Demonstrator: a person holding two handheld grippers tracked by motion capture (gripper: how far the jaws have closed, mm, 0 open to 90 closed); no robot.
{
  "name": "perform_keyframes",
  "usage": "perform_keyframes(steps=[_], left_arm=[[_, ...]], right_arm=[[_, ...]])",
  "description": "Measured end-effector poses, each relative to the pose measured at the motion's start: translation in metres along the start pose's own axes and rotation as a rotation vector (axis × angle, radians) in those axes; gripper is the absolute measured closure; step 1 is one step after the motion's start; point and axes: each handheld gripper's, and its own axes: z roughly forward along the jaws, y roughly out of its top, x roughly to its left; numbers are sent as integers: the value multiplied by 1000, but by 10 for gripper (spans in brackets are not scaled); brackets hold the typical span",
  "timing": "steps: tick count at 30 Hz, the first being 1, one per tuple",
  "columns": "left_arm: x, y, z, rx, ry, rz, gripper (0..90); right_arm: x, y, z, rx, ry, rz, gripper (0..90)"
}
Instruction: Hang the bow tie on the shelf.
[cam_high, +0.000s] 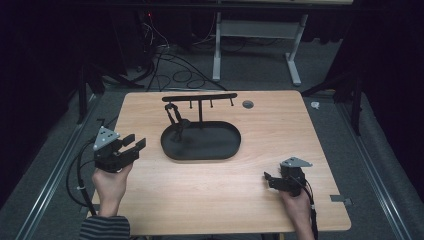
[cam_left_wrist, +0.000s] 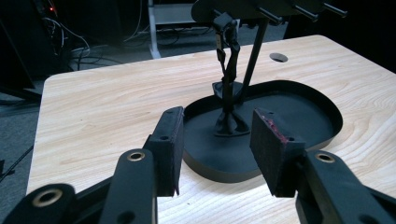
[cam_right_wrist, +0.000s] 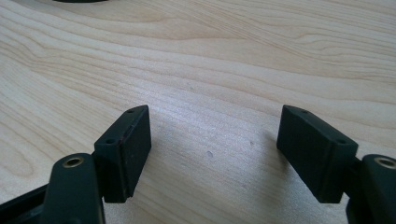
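A light wooden table (cam_high: 210, 200) with rounded corners stands on a grey carpet floor (cam_high: 260, 75). The room around it is dark. Far behind the table there are white table legs (cam_high: 217, 45) and a bunch of black cables (cam_high: 170, 65) on the floor. A small round hole (cam_high: 247, 104) sits in the table top near its far edge. No words or labels can be read anywhere. In the middle of the table lies a black oval tray (cam_high: 220, 150) with a low rim. A thin black stand (cam_high: 200, 100) rises from the far side of the tray, with a bar on top and small pegs along it. A black strap thing (cam_high: 175, 120) hangs from the left end of the bar, and its bottom end lies on the tray floor. The left gripper (cam_high: 134, 141) is held at the left of the table, near the tray, and it points at the tray. Its jaws are apart and nothing is between them. The right gripper (cam_high: 268, 179) is low over the near right part of the table, well apart from the tray. Its jaws are wide apart, with bare wood between them.
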Motion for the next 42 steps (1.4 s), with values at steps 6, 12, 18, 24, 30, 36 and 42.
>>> perform_keyframes(steps=[6,12,18,24,30,36,42], left_arm=[[-4,-5,-3,-2,-9,1,550],[-5,-10,-6,-10,-18,-7,548],[-7,-14,-7,-5,-25,-13,547],[-11,-16,-8,-10,-34,-12,546],[-16,-19,-8,-1,-41,-4,544],[-19,-25,-7,4,-50,-6,543],[-22,-29,-5,11,-56,-4,539]], right_arm=[[0,0,0,-1,0,0,274],[0,0,0,-1,0,0,273],[0,0,0,-1,0,-1,273],[0,0,0,-3,-1,-1,274],[0,0,0,-3,-1,-1,273],[0,0,0,-3,-1,-1,273],[0,0,0,-4,-1,-3,273]])
